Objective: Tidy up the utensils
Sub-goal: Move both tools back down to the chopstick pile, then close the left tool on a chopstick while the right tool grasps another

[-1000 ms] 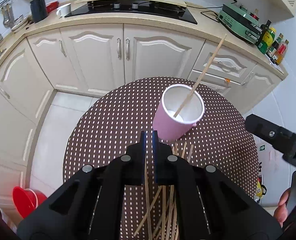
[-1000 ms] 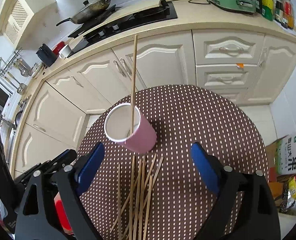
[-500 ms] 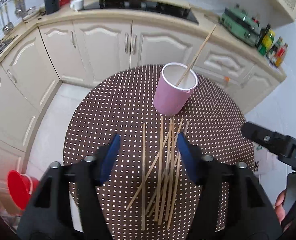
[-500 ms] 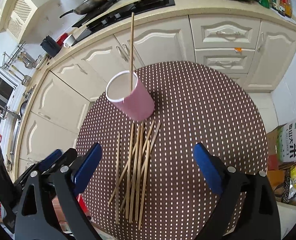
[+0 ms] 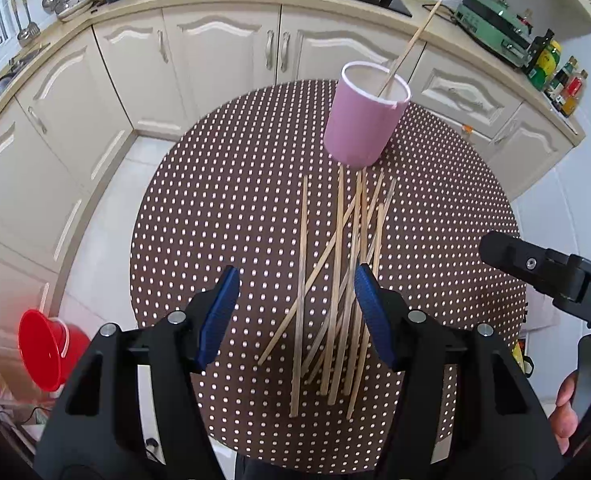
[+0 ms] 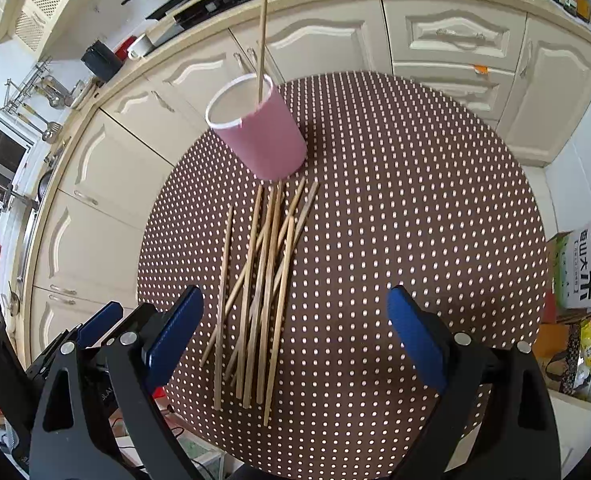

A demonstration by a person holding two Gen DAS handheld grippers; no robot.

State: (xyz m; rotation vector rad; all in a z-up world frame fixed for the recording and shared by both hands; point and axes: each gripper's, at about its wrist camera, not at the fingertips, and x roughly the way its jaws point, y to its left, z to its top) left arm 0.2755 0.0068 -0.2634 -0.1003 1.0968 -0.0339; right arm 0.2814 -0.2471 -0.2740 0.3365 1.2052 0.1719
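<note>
One chopstick [image 5: 409,46] stands in the pink cup [image 5: 361,120]; the rest of the chopsticks [image 5: 335,276] lie loose on the worktop [image 5: 223,208], below both grippers' spread, empty jaws, left gripper [image 5: 295,316] and right gripper [image 6: 295,340].

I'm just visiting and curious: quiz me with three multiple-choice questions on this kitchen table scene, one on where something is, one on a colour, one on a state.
1. Where is the one upright wooden stick?
A) in the pink paper cup
B) on the floor
C) in a gripper

2. What colour is the round dotted tablecloth?
A) green
B) brown with white dots
C) plain white

3. How is the left gripper?
A) shut on a stick
B) open, holding nothing
C) gripping the cup

Answers: 1 A, the stick leans out of the cup's rim. 2 B, white dots cover brown cloth. 3 B, its blue pads stand apart above the loose sticks.
</note>
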